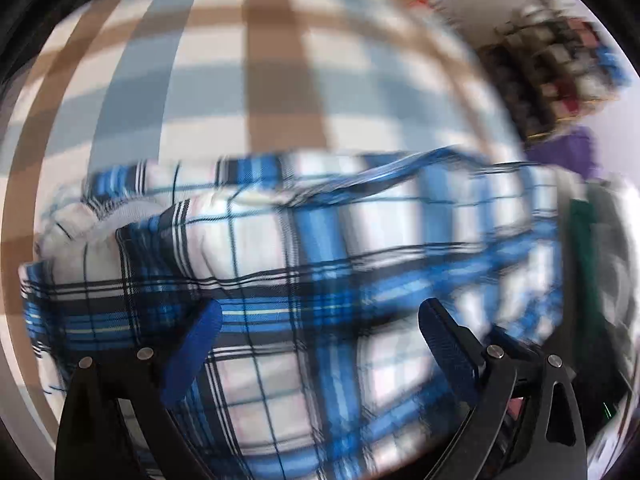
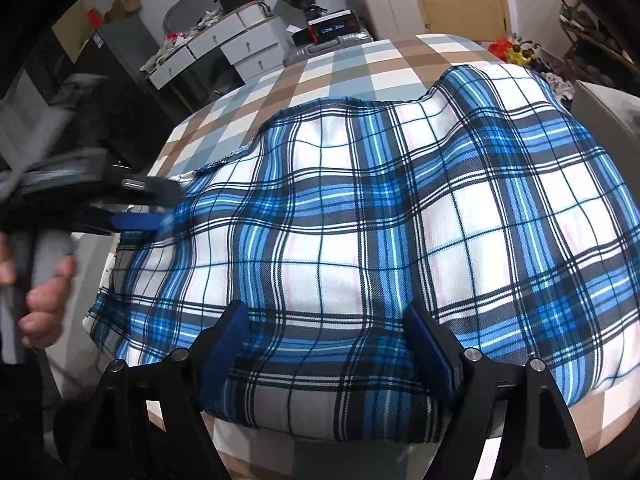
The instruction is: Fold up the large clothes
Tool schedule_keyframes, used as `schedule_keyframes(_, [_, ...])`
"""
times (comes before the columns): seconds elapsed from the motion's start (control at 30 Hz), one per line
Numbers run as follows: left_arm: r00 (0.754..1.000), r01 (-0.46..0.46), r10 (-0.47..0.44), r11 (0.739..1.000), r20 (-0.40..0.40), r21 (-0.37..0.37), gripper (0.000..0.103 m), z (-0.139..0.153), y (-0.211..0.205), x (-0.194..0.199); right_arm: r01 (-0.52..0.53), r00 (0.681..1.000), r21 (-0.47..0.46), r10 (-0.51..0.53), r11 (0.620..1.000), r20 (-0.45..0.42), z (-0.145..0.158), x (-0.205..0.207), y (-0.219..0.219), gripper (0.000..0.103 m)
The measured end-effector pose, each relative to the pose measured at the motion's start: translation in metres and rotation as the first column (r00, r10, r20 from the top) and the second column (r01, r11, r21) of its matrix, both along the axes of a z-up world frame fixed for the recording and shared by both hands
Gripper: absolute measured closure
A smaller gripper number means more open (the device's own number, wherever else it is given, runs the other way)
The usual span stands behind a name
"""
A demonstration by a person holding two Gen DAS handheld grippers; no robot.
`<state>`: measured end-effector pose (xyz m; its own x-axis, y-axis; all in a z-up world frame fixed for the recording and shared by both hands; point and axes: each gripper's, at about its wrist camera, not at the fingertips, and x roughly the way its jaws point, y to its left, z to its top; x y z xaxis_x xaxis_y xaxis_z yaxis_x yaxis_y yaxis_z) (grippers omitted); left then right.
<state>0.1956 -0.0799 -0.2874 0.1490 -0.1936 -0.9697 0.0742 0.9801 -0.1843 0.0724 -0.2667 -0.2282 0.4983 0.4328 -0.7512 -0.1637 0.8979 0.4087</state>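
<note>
Blue plaid garment (image 2: pixel 380 216) spread over checked tablecloth (image 2: pixel 320 68). Left gripper (image 1: pixel 320 320) jaws wide apart above garment, gripping nothing; view blurred. Right gripper (image 2: pixel 326 320) jaws wide, straddling garment's near edge, unclamped.

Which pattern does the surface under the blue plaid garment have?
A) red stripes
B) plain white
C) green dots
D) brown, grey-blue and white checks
D: around the blue plaid garment, the surface shows large brown, grey-blue and white checks in both wrist views.
</note>
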Motion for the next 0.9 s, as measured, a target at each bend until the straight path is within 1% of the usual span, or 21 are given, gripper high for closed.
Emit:
schedule_keyframes(0.03, [1.000, -0.005, 0.004, 0.999, 0.009, 0.050, 0.007, -0.006, -0.001, 0.004, -0.002, 1.000, -0.004, 0.002, 1.000, 0.001, 0.000, 0.000, 0.001, 0.023])
schedule_keyframes(0.07, [0.999, 0.008, -0.012, 0.996, 0.042, 0.094, 0.007, -0.006, -0.004, 0.002, -0.005, 1.000, -0.008, 0.005, 1.000, 0.002, 0.001, -0.001, 0.001, 0.023])
schedule_keyframes(0.13, [0.998, 0.047, -0.054, 0.986, 0.043, 0.163, 0.007, -0.008, -0.011, 0.000, 0.004, 1.000, 0.012, -0.004, 1.000, 0.004, 0.004, -0.001, -0.002, 0.023])
schedule_keyframes(0.2, [0.997, 0.062, -0.071, 0.980, 0.042, 0.188, 0.007, -0.006, -0.014, -0.003, 0.036, 0.999, 0.058, -0.036, 0.998, 0.006, 0.007, -0.001, -0.011, 0.023])
schedule_keyframes(0.27, [0.996, 0.050, -0.062, 0.981, 0.059, 0.187, 0.007, 0.002, -0.013, -0.006, 0.074, 0.997, 0.108, -0.076, 0.991, 0.011, 0.011, -0.001, -0.021, 0.023])
schedule_keyframes(0.3, [0.995, 0.055, -0.071, 0.979, 0.073, 0.195, 0.007, 0.006, -0.011, -0.007, 0.112, 0.993, 0.130, -0.115, 0.985, 0.015, 0.014, -0.002, -0.029, 0.023])
schedule_keyframes(0.37, [0.995, 0.055, -0.078, 0.957, 0.070, 0.284, 0.006, 0.001, -0.004, -0.007, 0.162, 0.985, 0.155, -0.169, 0.974, 0.032, 0.019, -0.004, -0.039, 0.023])
schedule_keyframes(0.4, [0.997, 0.047, -0.062, 0.952, 0.040, 0.304, 0.004, -0.008, 0.003, -0.005, 0.190, 0.979, 0.157, -0.199, 0.969, 0.046, 0.022, -0.006, -0.043, 0.023])
schedule_keyframes(0.43, [0.998, 0.044, -0.052, 0.959, 0.023, 0.281, 0.003, -0.015, 0.009, -0.004, 0.206, 0.975, 0.147, -0.215, 0.968, 0.054, 0.022, -0.006, -0.045, 0.022])
schedule_keyframes(0.5, [0.997, 0.048, -0.065, 0.959, 0.050, 0.280, 0.001, -0.016, 0.013, -0.004, 0.224, 0.973, 0.098, -0.229, 0.970, 0.034, 0.018, -0.003, -0.046, 0.022])
schedule_keyframes(0.6, [0.996, 0.050, -0.071, 0.956, 0.060, 0.289, 0.001, -0.013, 0.019, -0.009, 0.229, 0.973, 0.082, -0.227, 0.970, -0.041, 0.004, 0.005, -0.049, 0.022])
schedule_keyframes(0.63, [0.997, 0.036, -0.056, 0.955, 0.061, 0.295, 0.001, -0.010, 0.022, -0.012, 0.227, 0.973, 0.088, -0.223, 0.970, -0.059, 0.001, 0.007, -0.050, 0.022])
schedule_keyframes(0.7, [0.996, 0.009, -0.034, 0.956, 0.081, 0.293, 0.001, -0.004, 0.016, -0.029, 0.241, 0.970, 0.130, -0.234, 0.962, -0.063, 0.001, 0.007, -0.057, 0.022])
schedule_keyframes(0.8, [0.987, 0.032, -0.074, 0.962, 0.144, 0.273, 0.001, 0.013, 0.016, -0.054, 0.267, 0.963, 0.247, -0.265, 0.931, -0.040, 0.011, -0.004, -0.076, 0.022])
schedule_keyframes(0.83, [0.981, 0.035, -0.084, 0.963, 0.172, 0.267, 0.001, 0.018, 0.016, -0.063, 0.290, 0.955, 0.295, -0.296, 0.910, -0.026, 0.015, -0.013, -0.087, 0.022])
schedule_keyframes(0.9, [0.976, 0.039, -0.088, 0.970, 0.197, 0.238, 0.001, 0.019, 0.018, -0.078, 0.337, 0.934, 0.367, -0.357, 0.867, -0.014, 0.019, -0.035, -0.110, 0.022])
